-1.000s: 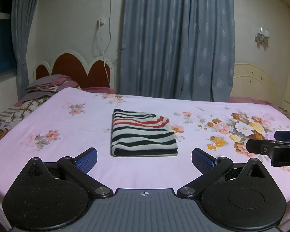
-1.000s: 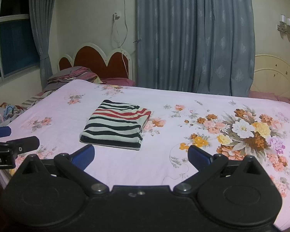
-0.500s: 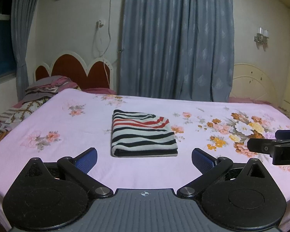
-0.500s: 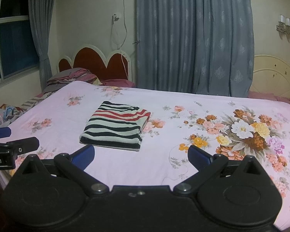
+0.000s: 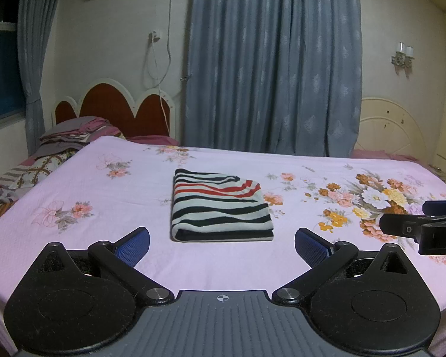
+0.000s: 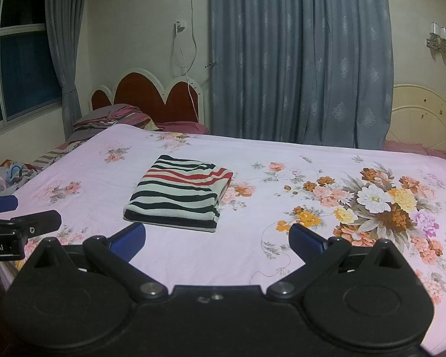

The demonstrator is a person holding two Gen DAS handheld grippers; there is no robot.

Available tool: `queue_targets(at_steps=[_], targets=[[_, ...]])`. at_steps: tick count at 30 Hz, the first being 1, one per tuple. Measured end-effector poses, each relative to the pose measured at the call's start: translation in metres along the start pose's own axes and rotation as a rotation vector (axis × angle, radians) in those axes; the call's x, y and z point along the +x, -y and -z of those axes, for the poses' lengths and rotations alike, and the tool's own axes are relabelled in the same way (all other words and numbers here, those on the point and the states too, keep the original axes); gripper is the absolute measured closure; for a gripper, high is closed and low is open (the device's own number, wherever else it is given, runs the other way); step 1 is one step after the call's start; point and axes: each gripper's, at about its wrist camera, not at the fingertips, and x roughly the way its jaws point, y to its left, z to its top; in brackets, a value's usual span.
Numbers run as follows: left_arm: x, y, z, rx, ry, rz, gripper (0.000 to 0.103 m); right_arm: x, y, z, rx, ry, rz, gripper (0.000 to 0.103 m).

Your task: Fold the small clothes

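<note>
Nearest the lens, the left gripper [image 5: 222, 245] stood with its fingers spread wide and nothing between them, the blue ribbed pads [image 5: 133, 245] on black jointed arms, short of the near edge of the folded striped garment [image 5: 220, 206]. The right gripper [image 6: 217, 239] was likewise splayed wide and empty, its blue pads [image 6: 304, 242] held above the sheet just short of the garment's near edge and a little to its right. The garment lay apart from both grippers: a neat, flat rectangle of soft knit, black and pale bands with two red stripes toward its far side, folded edge thick and rounded at the near end. It rested on a pink bed sheet [image 5: 104, 196], smooth cotton printed with flower sprays, the largest bouquet [image 6: 380, 205] to the right of the garment. Beyond the garment, to its left, a scalloped headboard [image 5: 116, 110] with dark red panels; behind it, heavy grey-blue curtains [image 5: 270, 65] in vertical pleats.
</note>
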Motion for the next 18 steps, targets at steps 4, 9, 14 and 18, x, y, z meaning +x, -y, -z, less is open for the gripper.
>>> queue_targets(at_steps=[4,9,14,18], targets=[[-0.0001,0.0003,0.0002,-0.003,0.001,-0.001,0.001,0.0011,-0.0015,0.0012,-0.002,-0.001,-0.001,0.001],[-0.0001,0.0003,0.0002,0.001,0.002,-0.001,0.001,0.0017,-0.0016,0.0015,-0.001,-0.001,-0.002,0.001],[-0.0006,0.0011,0.0005,0.001,0.001,-0.002,0.001,0.0014,-0.0016,0.0017,-0.001,-0.003,-0.003,0.001],[-0.0004,0.0016,0.0003,-0.002,0.005,-0.001,0.001,0.0021,-0.0042,0.0021,-0.002,-0.006,-0.004,0.001]])
